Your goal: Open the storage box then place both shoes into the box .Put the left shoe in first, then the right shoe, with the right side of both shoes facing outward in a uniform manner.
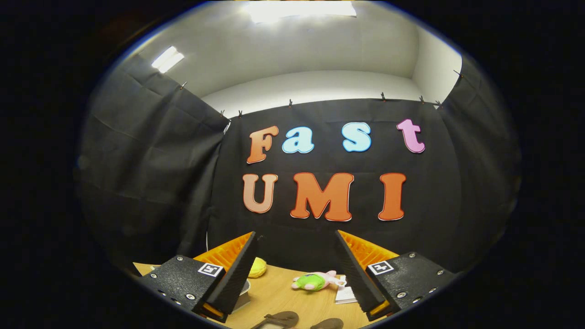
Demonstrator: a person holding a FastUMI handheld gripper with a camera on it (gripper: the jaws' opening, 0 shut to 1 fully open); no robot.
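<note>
Above the wooden table [274, 292], the gripper [297, 269] hangs with fingers spread wide, holding nothing. The shoes [283, 317] lie below them, partly cut off. No step appears begun: tilt down and locate the storage box.

Strong glare is cast by two ceiling lights [301, 10]; the black cloth [151, 160] is left dim, and straight lines are bowed by fisheye distortion.

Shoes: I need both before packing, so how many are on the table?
2. One shoe lies between the open hand-held gripper fingers, the other shoe just beside it; both are partly cut off.
</note>
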